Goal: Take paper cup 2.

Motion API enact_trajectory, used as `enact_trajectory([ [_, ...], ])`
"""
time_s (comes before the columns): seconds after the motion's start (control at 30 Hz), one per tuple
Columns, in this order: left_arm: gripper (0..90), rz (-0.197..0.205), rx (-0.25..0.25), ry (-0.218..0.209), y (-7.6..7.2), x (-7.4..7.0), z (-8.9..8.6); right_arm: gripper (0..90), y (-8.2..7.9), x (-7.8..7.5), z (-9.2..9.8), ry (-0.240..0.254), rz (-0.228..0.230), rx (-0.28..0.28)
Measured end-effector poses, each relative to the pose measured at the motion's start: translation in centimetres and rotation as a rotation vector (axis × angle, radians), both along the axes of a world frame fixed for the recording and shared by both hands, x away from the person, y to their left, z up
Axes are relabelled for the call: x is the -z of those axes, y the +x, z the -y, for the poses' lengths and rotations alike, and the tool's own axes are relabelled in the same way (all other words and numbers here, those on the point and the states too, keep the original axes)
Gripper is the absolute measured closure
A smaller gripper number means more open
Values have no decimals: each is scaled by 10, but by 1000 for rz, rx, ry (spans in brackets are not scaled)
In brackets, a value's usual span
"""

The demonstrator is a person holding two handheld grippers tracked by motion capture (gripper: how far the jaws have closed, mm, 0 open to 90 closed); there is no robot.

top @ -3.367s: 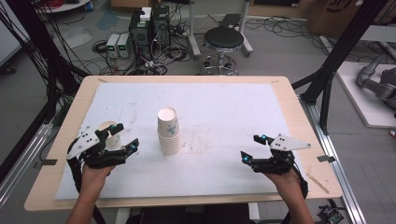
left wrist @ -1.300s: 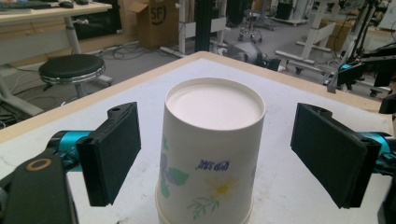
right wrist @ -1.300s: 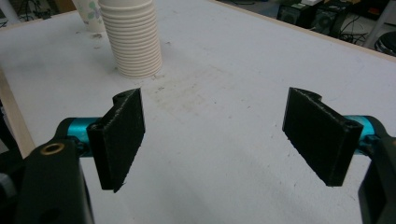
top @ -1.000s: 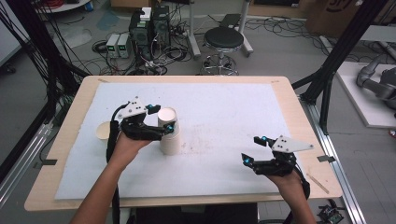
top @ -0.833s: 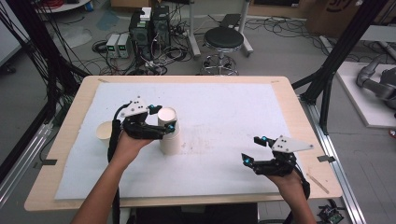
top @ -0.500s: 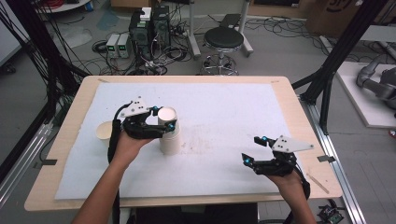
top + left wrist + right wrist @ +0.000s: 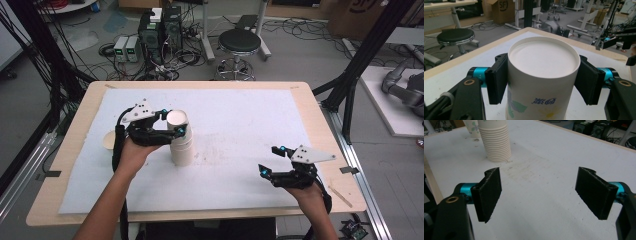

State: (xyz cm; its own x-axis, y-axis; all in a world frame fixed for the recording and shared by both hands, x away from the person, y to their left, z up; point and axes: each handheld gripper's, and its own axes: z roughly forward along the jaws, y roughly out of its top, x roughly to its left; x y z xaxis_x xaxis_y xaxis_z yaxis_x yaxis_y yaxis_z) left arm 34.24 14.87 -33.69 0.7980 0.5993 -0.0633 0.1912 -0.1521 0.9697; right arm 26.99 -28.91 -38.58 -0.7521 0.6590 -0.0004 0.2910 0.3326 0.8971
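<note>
A stack of white paper cups (image 7: 181,148) stands left of the table's middle. My left gripper (image 7: 173,122) reaches in level from the left, and its jaws have just been closing on the stack's top cup (image 7: 177,119). In the left gripper view both pads (image 7: 497,78) press on the sides of that printed cup (image 7: 541,75) just under its rim, my left gripper (image 7: 542,78) shut on it. A single cup (image 7: 108,140) stands alone by the left forearm. My right gripper (image 7: 270,160) rests open at the front right, with nothing between its jaws (image 7: 537,187). The stack (image 7: 496,142) shows far off.
A white sheet (image 7: 240,115) covers the wooden table (image 7: 200,85). A thin wooden stick (image 7: 340,196) lies near the front right corner. Beyond the far edge stand a black stool (image 7: 239,42) and computer boxes (image 7: 160,27) among cables.
The left hand has left a single cup at the left and moved right to the stack. Its jaws, wide a second ago, have closed on the top cup. The right hand has kept still.
</note>
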Motion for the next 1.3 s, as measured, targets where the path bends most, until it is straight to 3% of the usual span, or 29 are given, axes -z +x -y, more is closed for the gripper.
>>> enact_trajectory([
  [0.6,347,95,14,-134,-17,-37,-12,217,-1,-2,-2,5,1,-2],
  [0.8,349,120,57,-150,-25,-48,-4,216,-1,-3,-1,7,12,-6],
  [1.03,348,128,134,-129,-32,-50,18,217,-2,-4,-2,15,6,-17],
  [1.3,348,98,211,-86,-38,-31,50,216,-2,-2,-4,18,-4,-38],
])
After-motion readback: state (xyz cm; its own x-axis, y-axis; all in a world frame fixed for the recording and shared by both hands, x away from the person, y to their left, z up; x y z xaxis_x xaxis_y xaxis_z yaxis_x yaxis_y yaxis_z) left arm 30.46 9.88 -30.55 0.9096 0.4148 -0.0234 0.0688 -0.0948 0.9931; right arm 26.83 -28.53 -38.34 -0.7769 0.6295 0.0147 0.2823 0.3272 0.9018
